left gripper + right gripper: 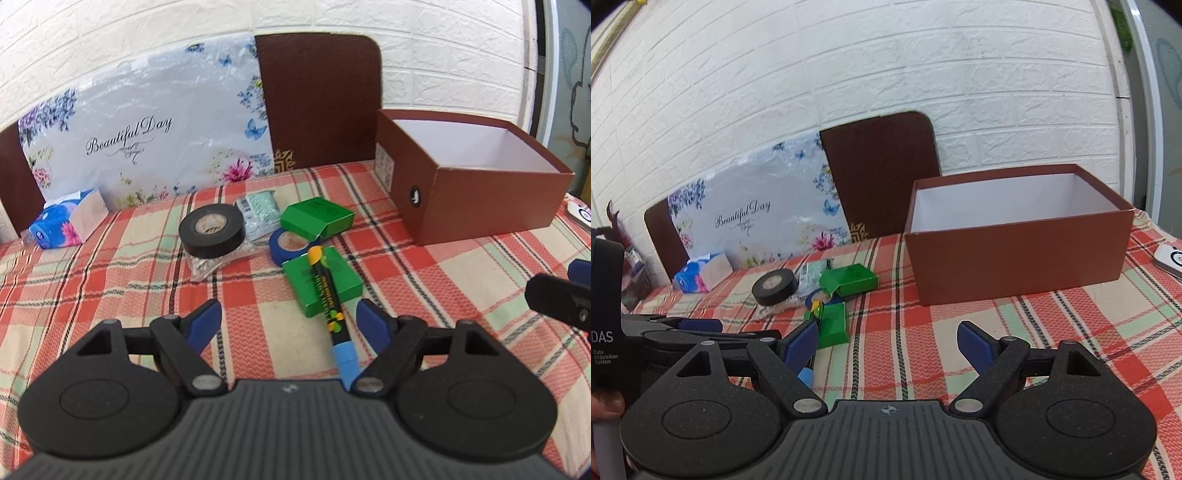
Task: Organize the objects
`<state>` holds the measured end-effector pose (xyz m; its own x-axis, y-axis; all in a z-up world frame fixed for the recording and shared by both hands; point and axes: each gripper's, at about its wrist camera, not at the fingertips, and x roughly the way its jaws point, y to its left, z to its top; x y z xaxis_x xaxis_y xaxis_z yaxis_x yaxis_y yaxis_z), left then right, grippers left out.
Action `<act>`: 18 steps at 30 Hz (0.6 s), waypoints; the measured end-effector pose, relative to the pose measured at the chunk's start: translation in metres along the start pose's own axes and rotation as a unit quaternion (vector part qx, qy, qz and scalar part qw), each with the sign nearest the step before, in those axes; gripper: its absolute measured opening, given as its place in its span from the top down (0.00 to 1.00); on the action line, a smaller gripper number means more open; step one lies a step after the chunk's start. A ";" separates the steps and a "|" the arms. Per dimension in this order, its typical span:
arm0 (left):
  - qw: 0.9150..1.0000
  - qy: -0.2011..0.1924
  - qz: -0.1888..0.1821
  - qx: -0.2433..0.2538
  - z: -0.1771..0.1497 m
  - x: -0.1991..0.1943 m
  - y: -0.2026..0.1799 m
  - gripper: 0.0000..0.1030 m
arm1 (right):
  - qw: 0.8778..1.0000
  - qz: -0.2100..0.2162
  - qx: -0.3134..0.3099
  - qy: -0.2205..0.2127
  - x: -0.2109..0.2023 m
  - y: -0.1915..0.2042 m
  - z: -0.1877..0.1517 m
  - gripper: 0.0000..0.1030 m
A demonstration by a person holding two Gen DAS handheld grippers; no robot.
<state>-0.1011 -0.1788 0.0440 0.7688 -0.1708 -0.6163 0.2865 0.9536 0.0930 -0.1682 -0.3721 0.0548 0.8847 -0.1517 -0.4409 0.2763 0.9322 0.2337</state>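
Both tongs, left tongs (289,319) and right tongs (886,341), are seen released above woven plaid cloth (424,280); a rectangular cardboard box (1019,266) is seen beyond.

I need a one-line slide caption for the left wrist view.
Open left tool above a pen lying across a green box, near an empty brown box.

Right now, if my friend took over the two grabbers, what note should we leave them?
Left gripper: open, holding nothing, low over the cloth beside the pen.
Right gripper: open, holding nothing.
Things: the pen lies across a green box; the black tape, blue tape, second green box and a small bag sit together on the cloth.
Done: nothing, the brown box looks empty.
Left: probably everything goes in the box, maybe pen first.
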 end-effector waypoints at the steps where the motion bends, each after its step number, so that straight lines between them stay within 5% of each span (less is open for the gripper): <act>1: 1.000 0.003 0.002 -0.004 -0.001 0.004 0.003 0.21 | 1.000 0.002 -0.004 0.005 0.004 0.002 0.000 0.20; 10: 0.997 0.038 -0.006 -0.070 -0.007 0.036 0.061 0.21 | 0.997 0.026 -0.042 0.063 0.041 0.030 -0.016 0.20; 18: 0.985 0.069 -0.105 -0.114 -0.002 0.049 0.072 0.22 | 0.989 0.049 -0.074 0.114 0.076 0.049 -0.031 0.23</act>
<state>-0.0437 -0.1180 0.0186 0.6162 -0.3507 -0.7052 0.2836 0.9341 -0.2167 -0.0987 -0.3278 0.0056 0.7914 0.0036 -0.6112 0.1213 0.9792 0.1629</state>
